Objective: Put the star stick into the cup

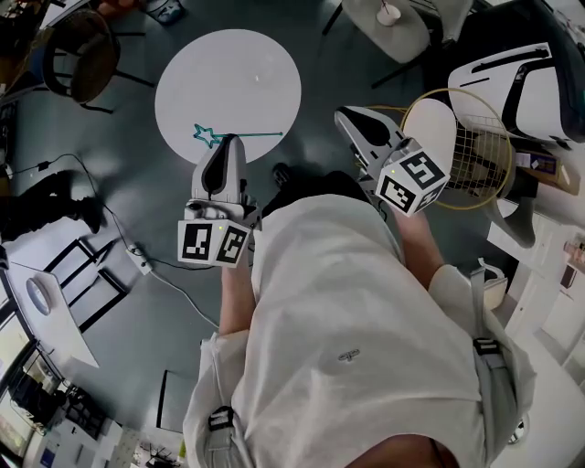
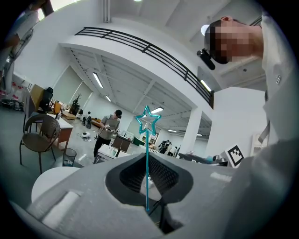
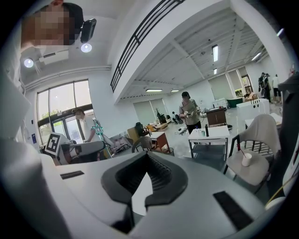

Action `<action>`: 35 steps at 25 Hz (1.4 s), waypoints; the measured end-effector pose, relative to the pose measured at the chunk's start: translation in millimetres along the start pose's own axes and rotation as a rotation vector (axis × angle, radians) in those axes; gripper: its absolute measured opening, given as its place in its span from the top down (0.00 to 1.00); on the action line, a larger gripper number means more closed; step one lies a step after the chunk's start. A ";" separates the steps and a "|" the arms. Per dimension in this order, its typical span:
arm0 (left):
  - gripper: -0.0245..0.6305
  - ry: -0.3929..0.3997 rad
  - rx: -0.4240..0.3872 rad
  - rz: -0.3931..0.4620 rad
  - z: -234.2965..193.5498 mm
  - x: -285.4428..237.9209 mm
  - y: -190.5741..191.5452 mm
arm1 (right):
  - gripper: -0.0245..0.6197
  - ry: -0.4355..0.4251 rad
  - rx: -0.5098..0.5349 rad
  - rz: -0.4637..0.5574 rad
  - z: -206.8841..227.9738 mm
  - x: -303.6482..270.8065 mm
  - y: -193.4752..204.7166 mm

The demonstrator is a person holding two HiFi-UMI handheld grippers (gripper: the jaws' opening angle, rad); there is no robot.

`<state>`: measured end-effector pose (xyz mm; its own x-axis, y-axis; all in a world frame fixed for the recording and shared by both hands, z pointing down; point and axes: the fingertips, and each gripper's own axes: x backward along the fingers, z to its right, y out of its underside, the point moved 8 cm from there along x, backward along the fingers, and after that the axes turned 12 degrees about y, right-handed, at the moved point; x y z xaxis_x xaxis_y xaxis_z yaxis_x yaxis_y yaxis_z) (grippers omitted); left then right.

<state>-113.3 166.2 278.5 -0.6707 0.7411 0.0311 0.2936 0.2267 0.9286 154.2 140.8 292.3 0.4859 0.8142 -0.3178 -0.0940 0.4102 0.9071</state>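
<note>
- teal star stick (image 1: 208, 137) is clamped in the left claw (image 1: 230, 140); jaws are pressed together on the thin shaft
- left gripper view: shaft runs up from between the jaw pads and the open star outline (image 2: 148, 120) stands clear above the left claw (image 2: 147, 158)
- head view: stick lies crosswise at the claw tips, with the star end out to the left and the plain end out to the right
- stick sits over the near edge of the round white desk (image 1: 228, 73); can't tell if it touches the top
- right claw (image 1: 345, 117) is held out beside the left one, off the desk and near a badminton racket (image 1: 462, 146)
- right gripper view: right claw (image 3: 147, 157) has its tips together with nothing between them
- cup (image 3: 246, 159) is white with a stick in it and stands on the seat of a pale chair (image 3: 256, 135)
- in the head view the cup (image 1: 388, 13) is at the top edge, well apart from both claws and from the star stick
</note>
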 end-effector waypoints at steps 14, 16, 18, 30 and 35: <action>0.93 -0.034 0.034 -0.023 -38.1 8.1 0.4 | 0.95 -0.052 0.011 -0.051 -17.9 -49.7 -3.1; 0.93 -0.058 0.031 -0.022 -40.9 2.6 -0.8 | 0.95 -0.082 0.021 -0.061 -14.3 -61.6 -7.5; 0.93 -0.090 0.036 -0.010 -44.2 -5.7 -2.9 | 0.95 -0.111 0.028 -0.065 -8.3 -76.0 -15.6; 0.93 -0.260 0.036 0.051 -55.6 -64.0 -8.1 | 0.95 -0.298 0.076 -0.121 38.5 -165.4 -58.1; 0.93 -0.331 0.035 0.063 -59.5 -83.5 -8.9 | 0.95 -0.364 0.088 -0.148 54.9 -195.6 -69.3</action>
<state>-100.5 64.7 289.6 -0.3949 0.9179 -0.0390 0.3542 0.1913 0.9154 113.4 -69.4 306.8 0.7663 0.5437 -0.3422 0.0669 0.4623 0.8842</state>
